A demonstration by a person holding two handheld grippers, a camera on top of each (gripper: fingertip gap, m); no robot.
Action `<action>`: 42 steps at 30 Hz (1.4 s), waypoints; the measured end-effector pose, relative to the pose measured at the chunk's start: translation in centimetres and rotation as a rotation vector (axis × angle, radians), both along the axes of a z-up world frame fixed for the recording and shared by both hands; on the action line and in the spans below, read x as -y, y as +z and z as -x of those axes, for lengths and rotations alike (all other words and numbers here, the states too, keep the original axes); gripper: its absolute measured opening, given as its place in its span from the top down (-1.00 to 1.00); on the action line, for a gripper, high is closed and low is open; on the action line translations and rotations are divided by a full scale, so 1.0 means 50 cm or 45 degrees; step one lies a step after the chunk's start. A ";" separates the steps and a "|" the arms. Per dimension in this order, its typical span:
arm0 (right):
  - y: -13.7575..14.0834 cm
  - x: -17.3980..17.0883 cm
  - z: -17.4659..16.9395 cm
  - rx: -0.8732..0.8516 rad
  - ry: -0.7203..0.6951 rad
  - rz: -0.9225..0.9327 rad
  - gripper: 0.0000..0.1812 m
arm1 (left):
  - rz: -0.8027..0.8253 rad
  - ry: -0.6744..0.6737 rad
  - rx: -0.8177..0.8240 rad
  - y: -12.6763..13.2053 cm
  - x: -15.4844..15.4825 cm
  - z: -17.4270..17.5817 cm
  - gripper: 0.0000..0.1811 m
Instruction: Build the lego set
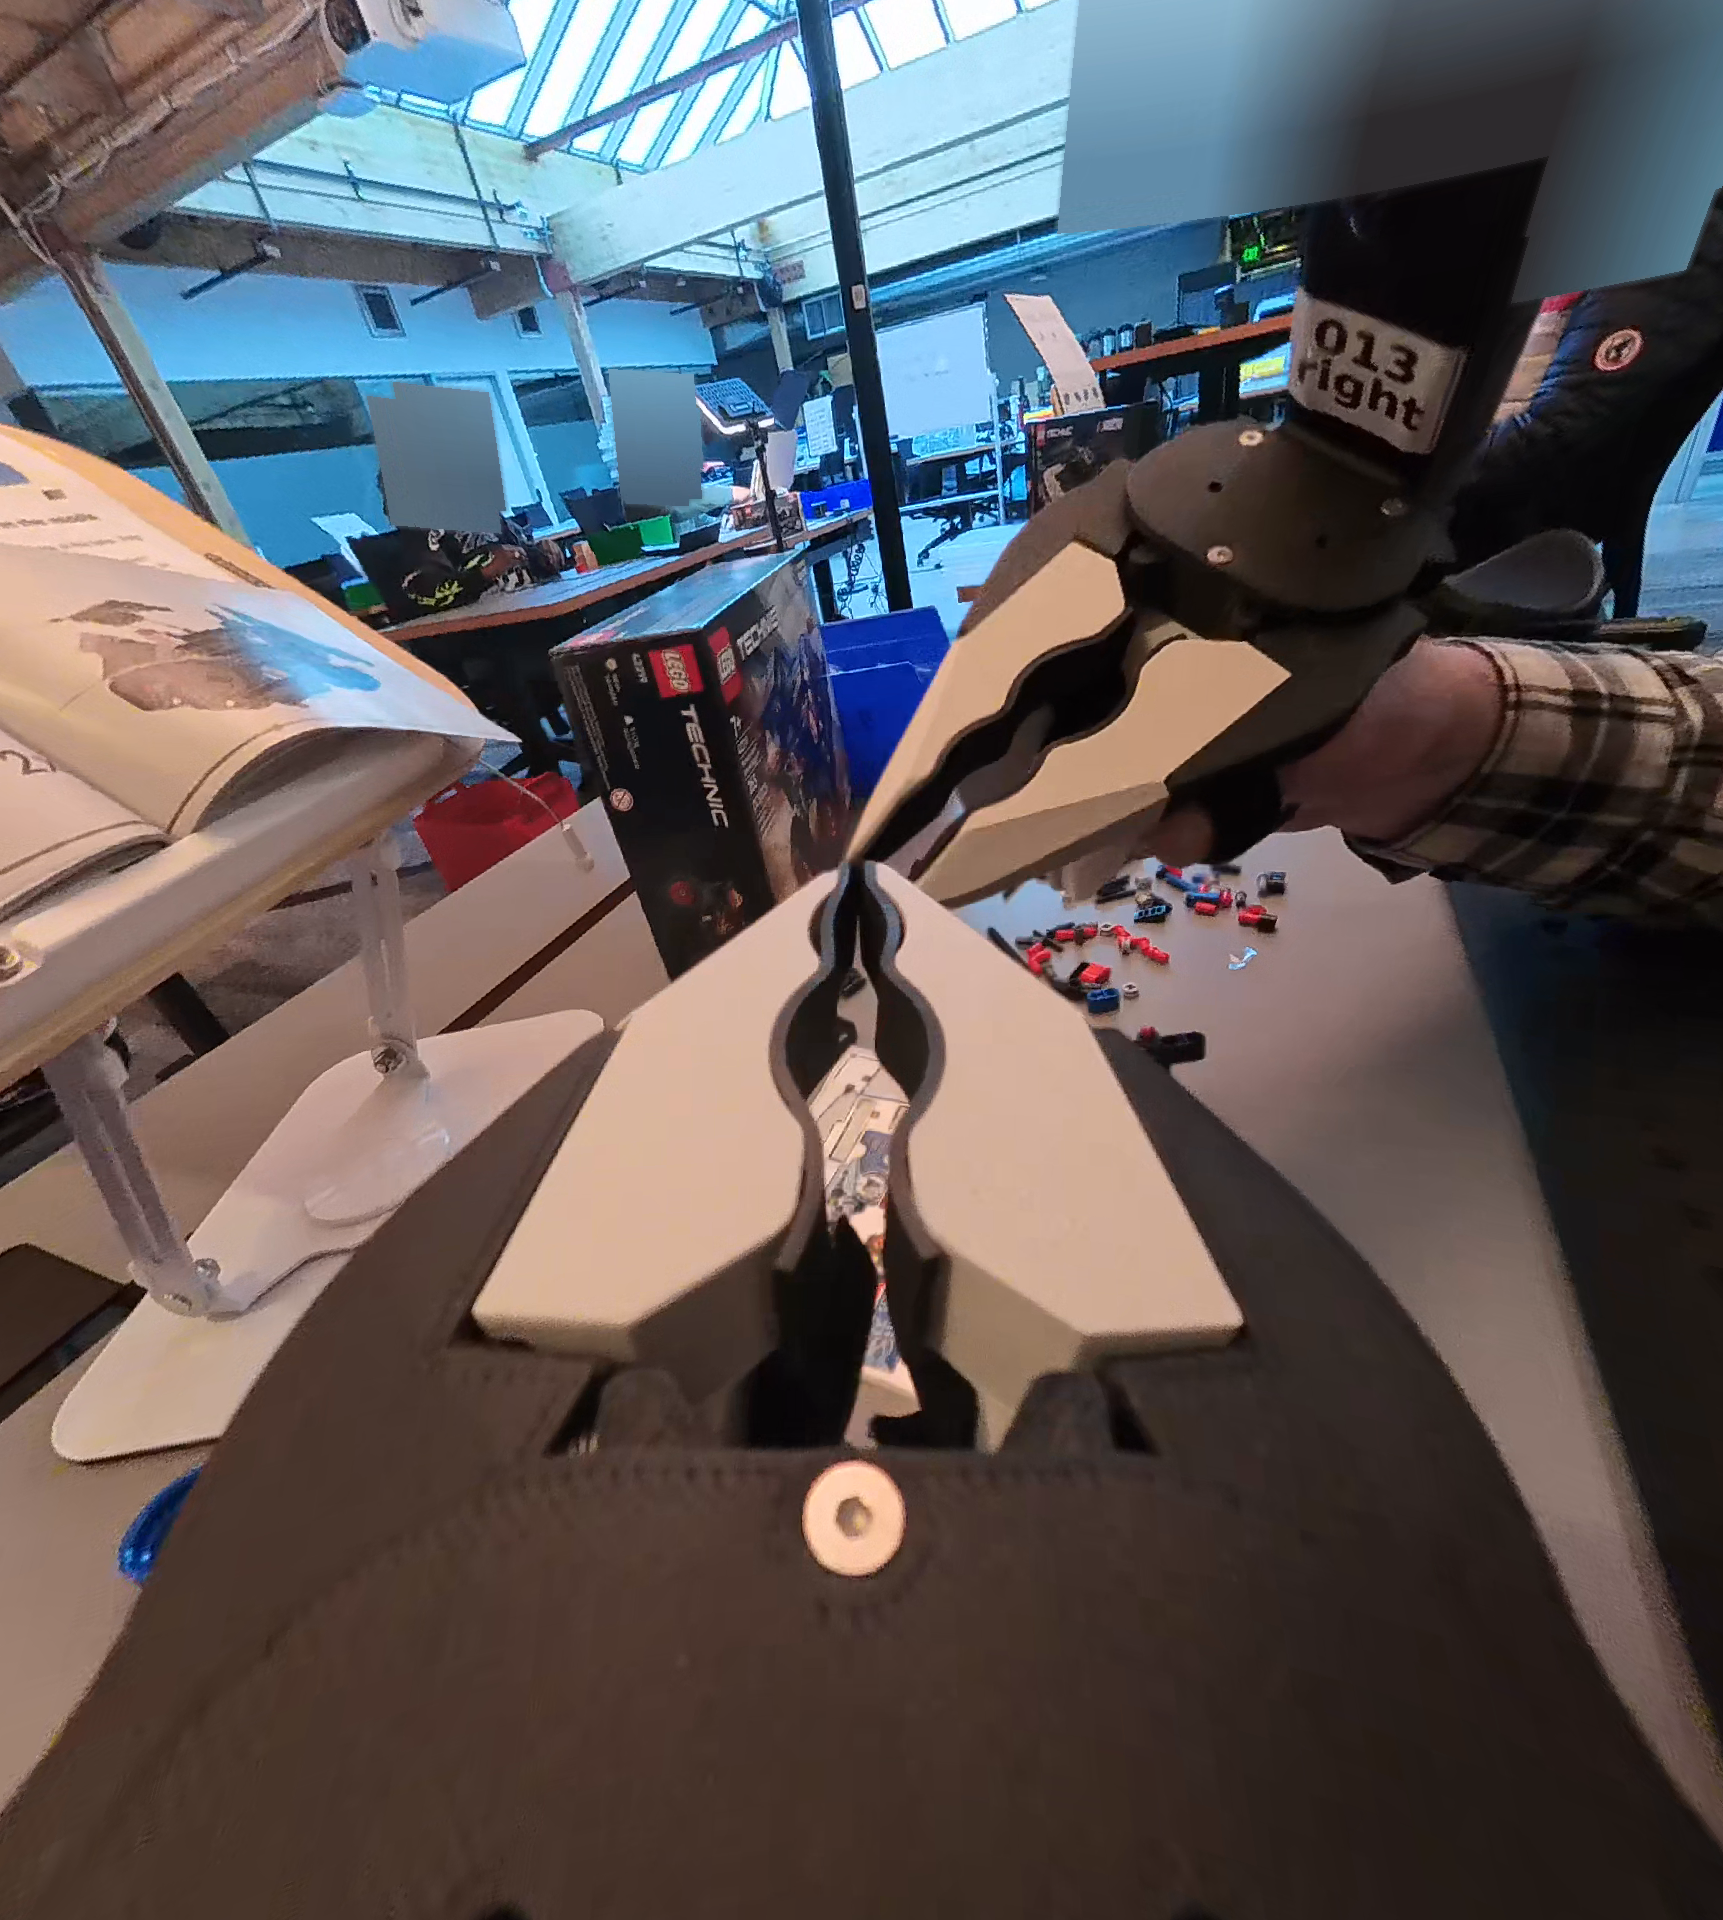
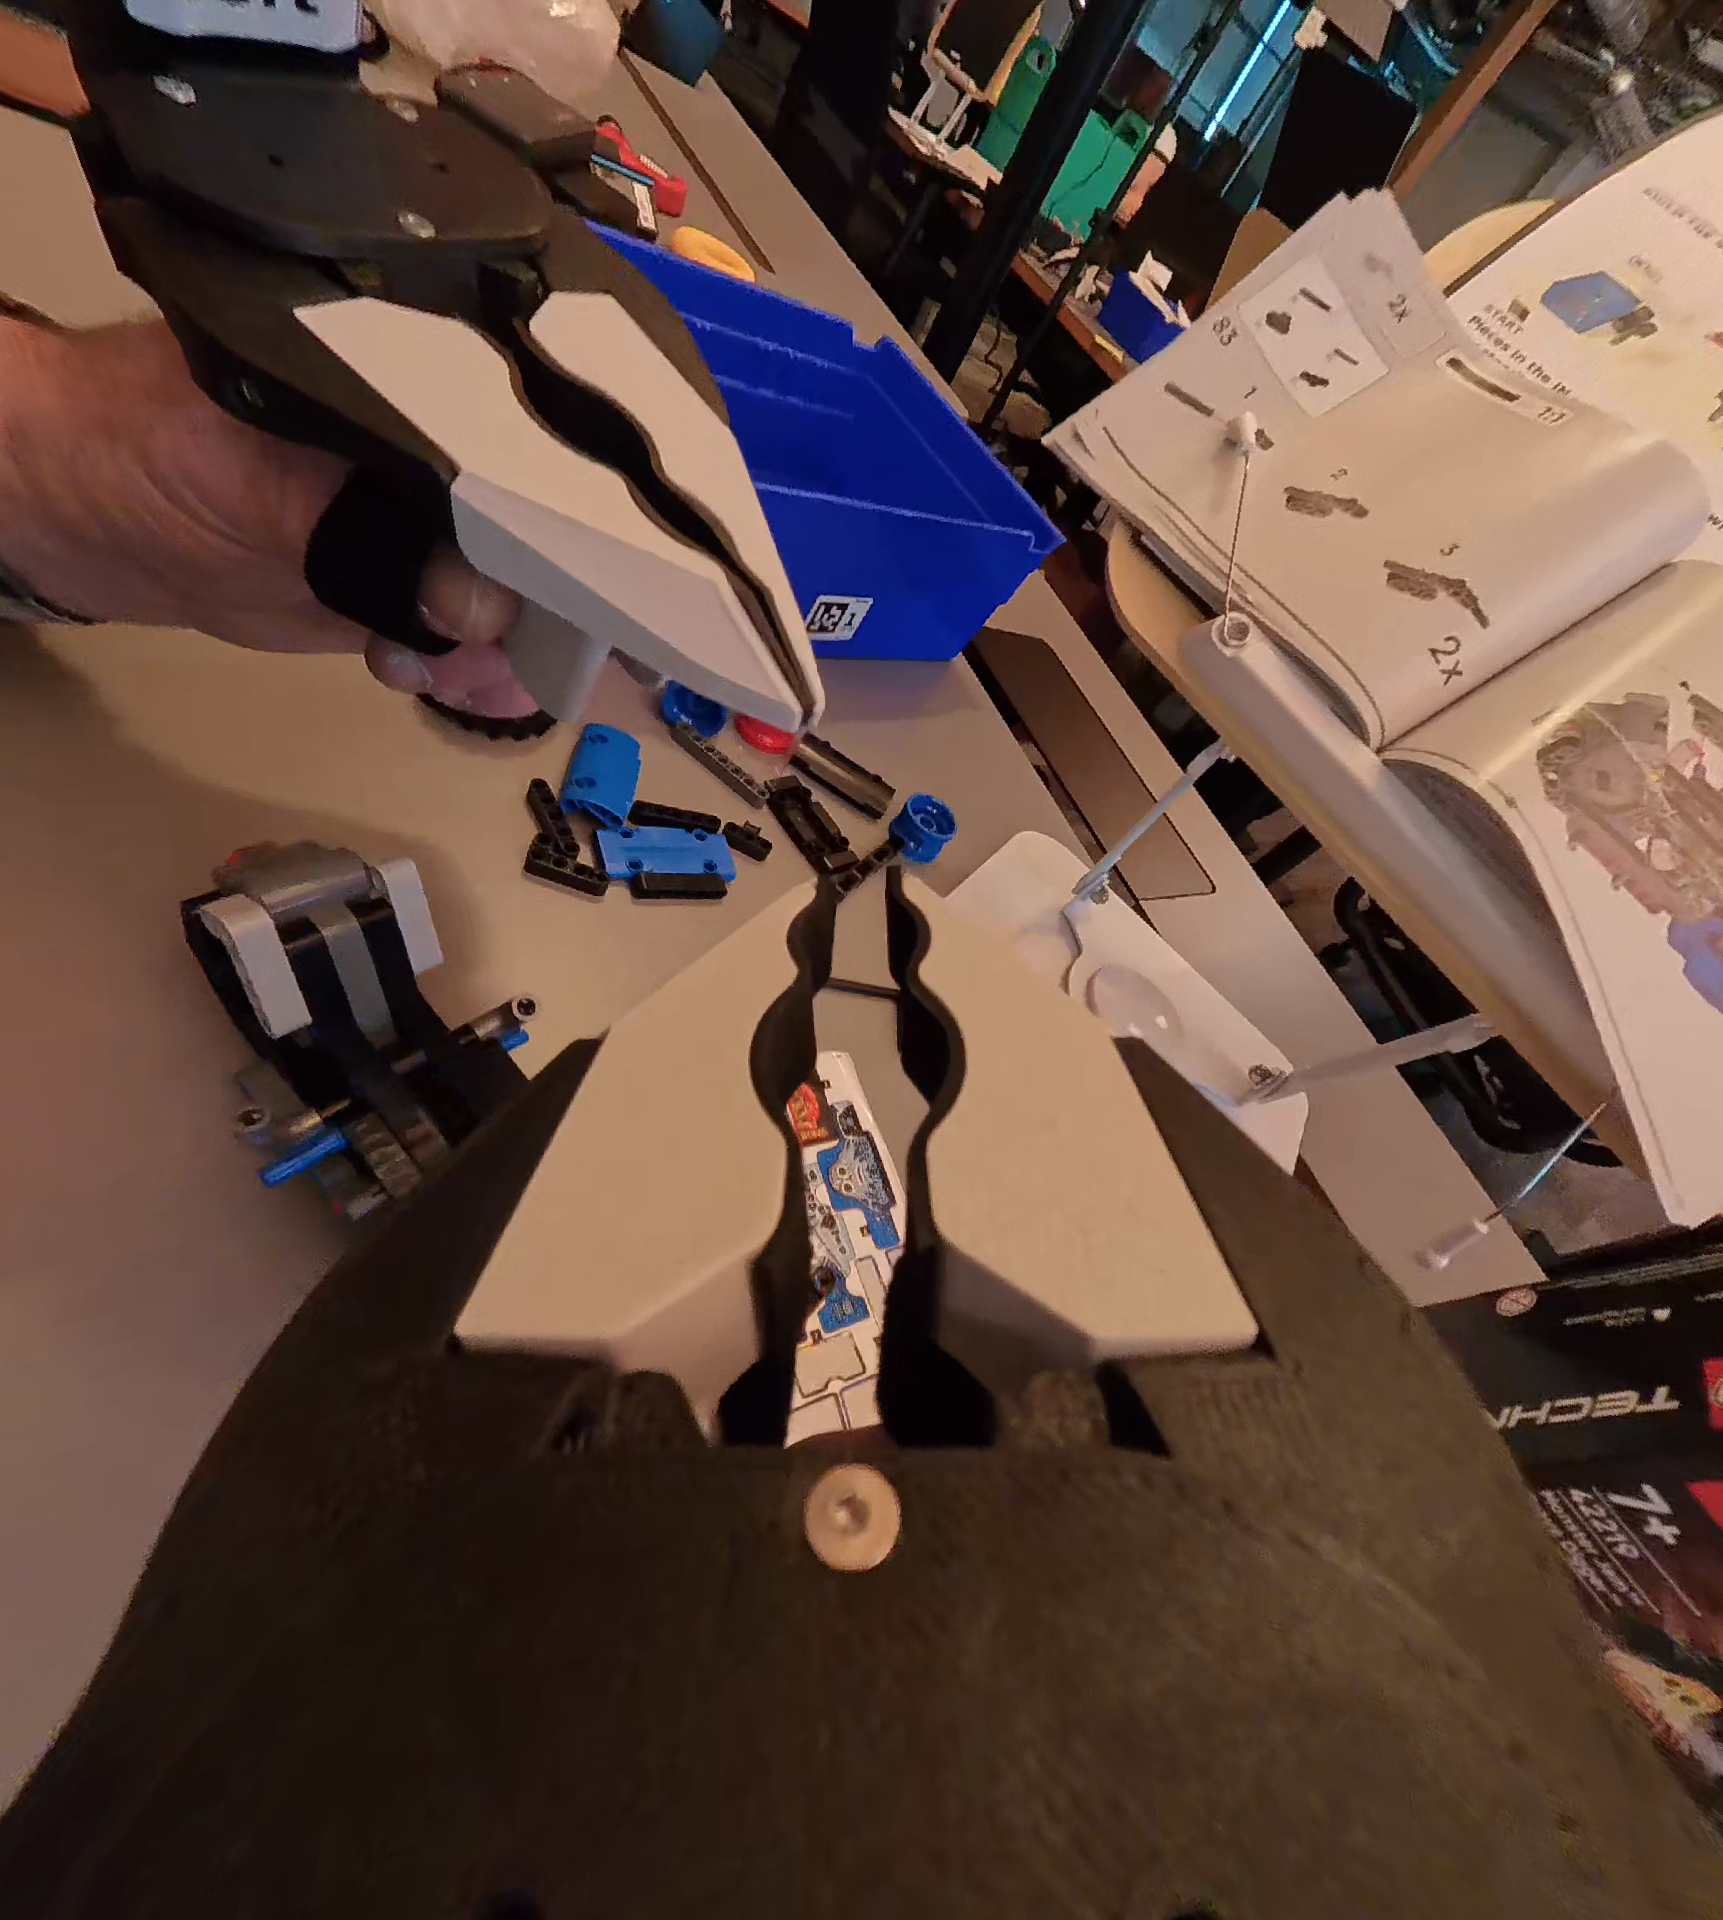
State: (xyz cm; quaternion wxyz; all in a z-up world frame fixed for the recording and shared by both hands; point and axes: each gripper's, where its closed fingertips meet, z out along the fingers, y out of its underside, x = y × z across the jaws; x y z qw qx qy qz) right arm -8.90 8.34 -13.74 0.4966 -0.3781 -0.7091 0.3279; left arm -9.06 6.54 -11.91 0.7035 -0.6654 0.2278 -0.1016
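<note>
My left gripper (image 1: 858, 875) is shut and held above the table; I cannot tell whether anything thin sits in its tips. It also shows in the right wrist view (image 2: 810, 717), in a person's hand. My right gripper (image 2: 857, 878) has its jaws a narrow gap apart, with nothing clearly between them. In the left wrist view its tips (image 1: 862, 857) almost touch my left tips. A sticker sheet (image 2: 846, 1174) lies on the table under both grippers (image 1: 862, 1122). A partly built black and grey model (image 2: 337, 997) sits left of my right gripper. Loose black and blue pieces (image 2: 670, 831) lie beyond it.
An open instruction book (image 2: 1459, 520) rests on a white stand (image 2: 1148, 987) and also shows in the left wrist view (image 1: 109, 675). A blue bin (image 2: 867, 468) stands behind the pieces. The black set box (image 1: 711, 769) stands ahead. Small red, blue and black pieces (image 1: 1137, 935) are scattered at right. Both grippers' tips are close together, under 4 cm apart.
</note>
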 end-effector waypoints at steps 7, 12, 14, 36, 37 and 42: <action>-0.025 -0.044 -0.012 0.031 -0.063 0.040 0.92 | 0.133 0.069 0.041 -0.036 -0.012 0.053 1.00; -0.027 -0.088 -0.032 0.027 -0.111 0.108 0.92 | 0.316 0.119 -0.007 -0.080 -0.016 0.087 0.98; -0.033 -0.102 -0.039 0.035 -0.128 0.122 0.92 | 0.449 0.125 -0.081 -0.113 -0.012 0.094 0.93; -0.079 -0.105 -0.039 0.123 -0.120 0.094 0.92 | 1.125 0.199 -0.382 -0.352 0.011 0.095 1.00; -0.080 -0.105 -0.039 0.125 -0.119 0.096 0.92 | 1.119 0.197 -0.396 -0.352 0.011 0.095 1.00; -0.081 -0.108 -0.040 0.125 -0.120 0.101 0.92 | 1.101 0.182 -0.399 -0.351 0.008 0.092 1.00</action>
